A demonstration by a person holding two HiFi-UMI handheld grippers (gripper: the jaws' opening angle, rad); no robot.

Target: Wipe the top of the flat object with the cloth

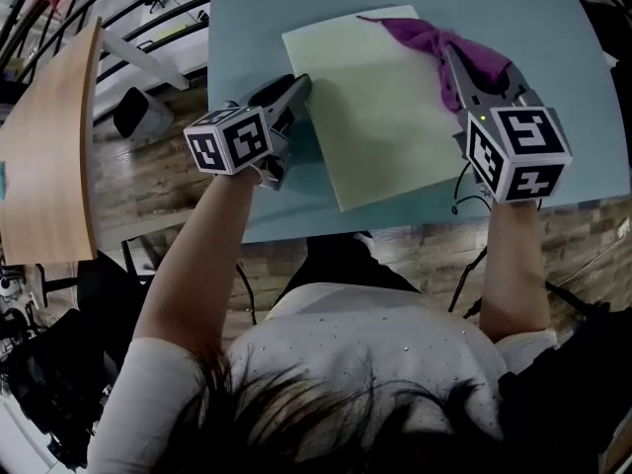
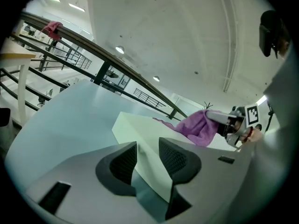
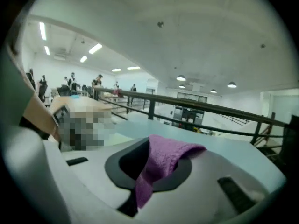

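At the far left, beside the worktop [image 1: 553, 38], stands one wooden tabletop [image 1: 49, 156], tan and with a rounded edge. The worktop itself is one smooth, matt, blue-grey surface.

The left gripper [image 1: 296, 89] reaches in near the left edge of the worktop. It is grey plastic and carries one cube [image 1: 229, 138] with black and white square markers. In the left gripper view its two dark ribbed pads [image 2: 125, 163] stand a moderate way apart, and the left edge of the flat object [image 1: 380, 102] fills the gap between them, so the jaws are closed on that edge.

There is one flat object. It is a pale green rectangle, smooth and plain, thin but with a visible side. It lies flat in the middle of the worktop, a little turned against the worktop edges.

There is one cloth [image 1: 430, 39]. It is purple, soft and fuzzy, and bunched into folds. It lies over the far right corner of the flat object, and one thin end trails toward the far edge.

The right gripper [image 1: 452, 59], with its own marker cube [image 1: 518, 151], comes in from the near right edge. Its jaws are pinched together on the cloth, which hangs down between them in the right gripper view.
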